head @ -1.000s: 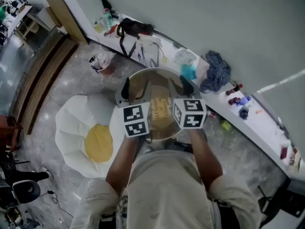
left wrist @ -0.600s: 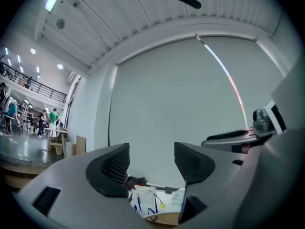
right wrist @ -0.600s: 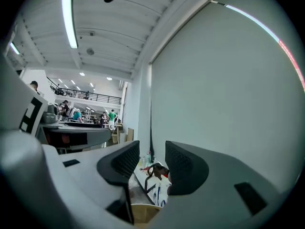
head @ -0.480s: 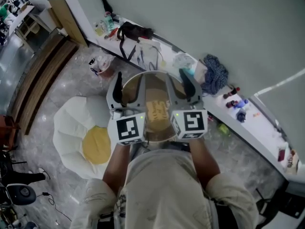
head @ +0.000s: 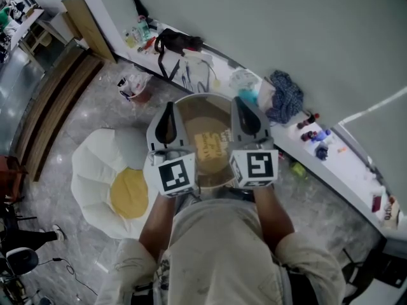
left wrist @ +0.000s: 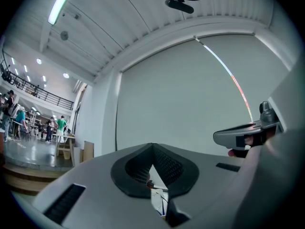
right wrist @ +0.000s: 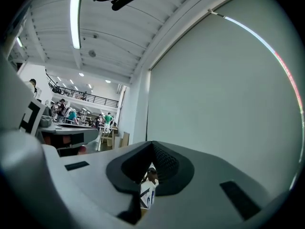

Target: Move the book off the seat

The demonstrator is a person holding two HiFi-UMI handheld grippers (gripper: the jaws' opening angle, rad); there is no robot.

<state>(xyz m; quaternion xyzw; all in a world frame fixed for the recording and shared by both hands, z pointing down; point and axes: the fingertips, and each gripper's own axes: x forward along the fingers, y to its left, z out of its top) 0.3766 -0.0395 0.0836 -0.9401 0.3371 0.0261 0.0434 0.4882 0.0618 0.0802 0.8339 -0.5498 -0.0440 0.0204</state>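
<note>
A person in a light shirt [head: 219, 259] stands seen from above, both forearms reaching forward. Each hand holds a gripper with a black-and-white marker cube at its near end, and the two are side by side at the same height.

The left gripper [head: 168, 110] points level and away from the person. Its jaws have just been closing and now meet tip to tip with nothing between them. The right gripper [head: 240, 102], just beside it, points the same way. Its jaws have also just been closing and are pressed together, empty.

Below the grippers, showing in the gap between them, a yellowish book [head: 211, 146] lies flat on a round seat [head: 203, 113]. Neither gripper holds it.

On the floor to the left of the left gripper, lower down, lies a white cushion [head: 95, 164] with a yellow centre.

Beyond the seat, past the jaw tips, a white ledge [head: 337, 170] runs along the foot of a pale wall [head: 286, 30]. On it, a blue cloth [head: 285, 97] lies ahead and to the right of the right gripper. A black bag [head: 179, 41] sits ahead of the left gripper. A wooden board [head: 89, 24] leans farther left.

Both gripper views look level at the plain wall, with a lit hall and distant people far off to the left.
</note>
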